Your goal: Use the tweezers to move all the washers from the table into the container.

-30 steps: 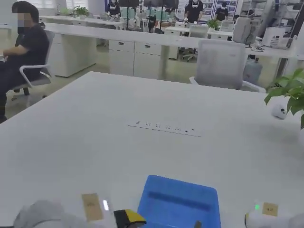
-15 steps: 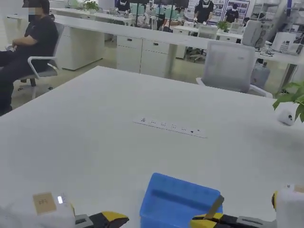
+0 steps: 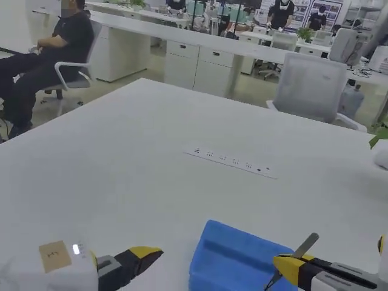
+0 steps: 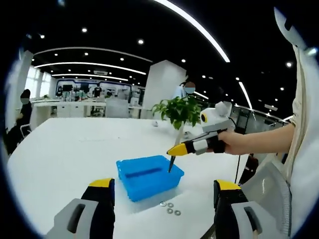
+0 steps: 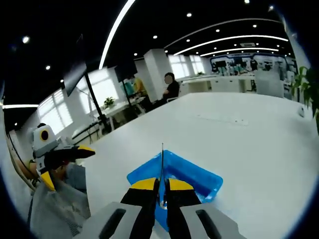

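I am seeing the right gripper (image 5: 162,185) clamping narrowly on the tweezers (image 5: 162,162), its jaws pressing almost together around the handle. A hand (image 4: 234,143) is holding this gripper roughly level. The tweezers are pointing steeply downward, and their tips are hanging over the blue container (image 4: 149,175) near one edge. The left gripper (image 4: 164,185) is hovering low over the white table (image 4: 60,159), its jaws spreading wide and gripping nothing. The washers (image 4: 169,208) are lying in a small cluster on the table, just beside the container's near wall, and I am seeing them between the left jaws.
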